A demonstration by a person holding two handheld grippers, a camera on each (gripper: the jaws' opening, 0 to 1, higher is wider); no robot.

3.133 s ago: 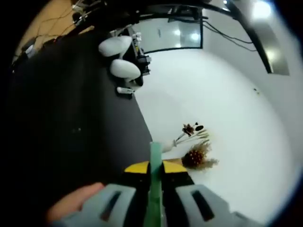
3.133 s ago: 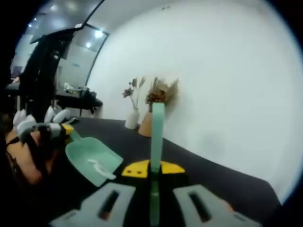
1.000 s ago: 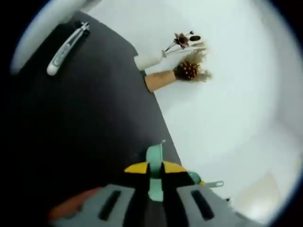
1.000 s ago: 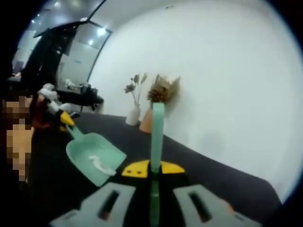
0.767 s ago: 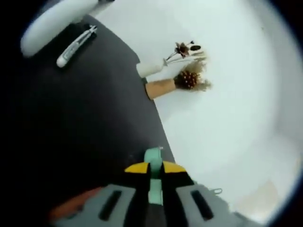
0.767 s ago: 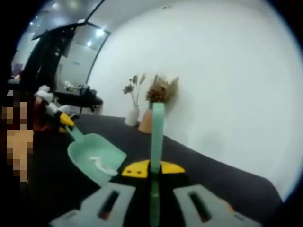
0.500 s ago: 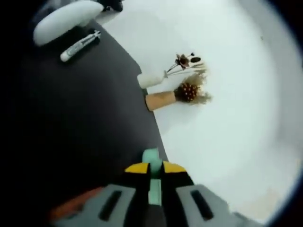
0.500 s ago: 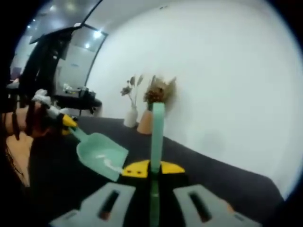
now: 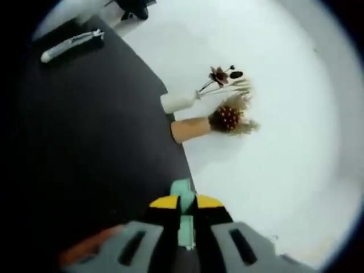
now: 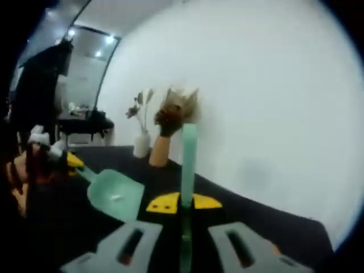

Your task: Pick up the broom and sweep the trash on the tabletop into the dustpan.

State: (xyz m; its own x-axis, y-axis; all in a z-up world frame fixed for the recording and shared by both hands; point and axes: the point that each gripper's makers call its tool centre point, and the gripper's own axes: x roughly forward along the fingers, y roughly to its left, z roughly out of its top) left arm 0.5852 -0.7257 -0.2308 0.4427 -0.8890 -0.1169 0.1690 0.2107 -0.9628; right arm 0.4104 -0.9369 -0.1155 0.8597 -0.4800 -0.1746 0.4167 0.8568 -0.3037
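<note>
In the right gripper view, my right gripper (image 10: 183, 206) is shut on the mint-green broom handle (image 10: 187, 165), which rises upright between its jaws. To its left hangs the mint-green dustpan (image 10: 115, 195) above the black tabletop (image 10: 256, 213), with a small pale bit of trash (image 10: 116, 197) in its scoop. The left gripper (image 10: 63, 160) holds the dustpan by its handle, with a hand behind it. In the left gripper view, my left gripper (image 9: 185, 203) is shut on the dustpan handle (image 9: 183, 211), seen end-on.
Two vases with dried flowers, one white (image 9: 177, 102) and one tan (image 9: 190, 129), stand at the table's far edge against the white wall; they also appear as white vase (image 10: 141, 144) and tan vase (image 10: 159, 149). A white marker-like object (image 9: 69, 45) lies on the black table.
The dustpan has dropped a little and tipped flatter in the right gripper view. Both cameras have shifted; the vases sit further left in the right gripper view.
</note>
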